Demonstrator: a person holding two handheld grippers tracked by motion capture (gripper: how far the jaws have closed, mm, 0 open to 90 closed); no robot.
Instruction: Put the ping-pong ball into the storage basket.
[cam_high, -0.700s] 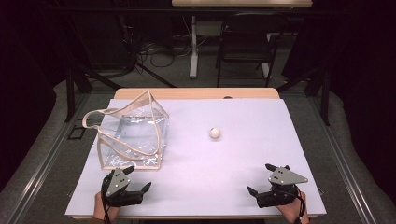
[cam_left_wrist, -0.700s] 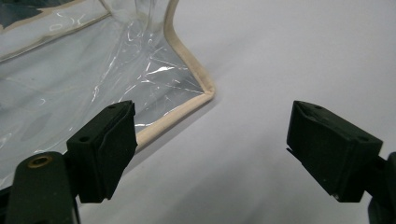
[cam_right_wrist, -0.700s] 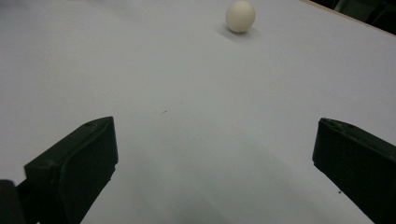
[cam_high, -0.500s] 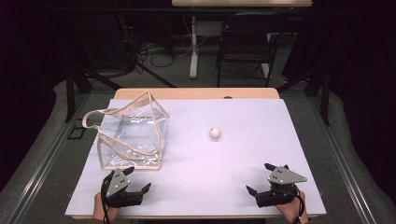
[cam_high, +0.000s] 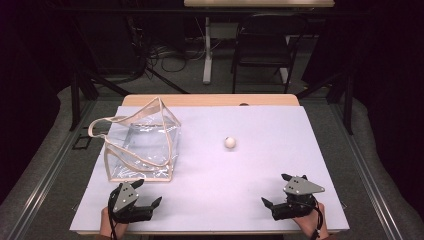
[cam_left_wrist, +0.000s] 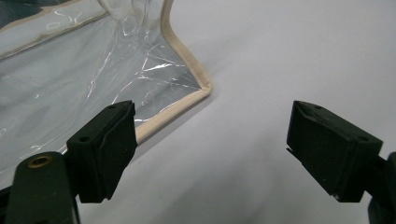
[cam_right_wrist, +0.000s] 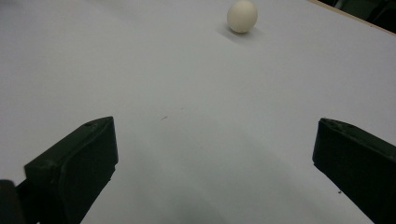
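A clear plastic tote bag (cam_high: 142, 147) with beige trim and handles lies on the left half of the white table top (cam_high: 260, 125). Its near corner (cam_left_wrist: 198, 91) shows in the left gripper view. A small white ball (cam_high: 229, 142) rests near the table's middle, far ahead in the right gripper view as the ball (cam_right_wrist: 242, 16). My left gripper (cam_high: 146, 192) sits just in front of the bag, open and empty (cam_left_wrist: 210, 144). My right gripper (cam_high: 275, 192) rests at the front right, open wide with nothing between its jaws (cam_right_wrist: 215, 163).
Behind the table stand a black chair (cam_high: 265, 45), a white table leg (cam_high: 206, 50) and loose cables on the floor. Grey floor rails run along both sides of the table. Bare table surface lies between the two grippers.
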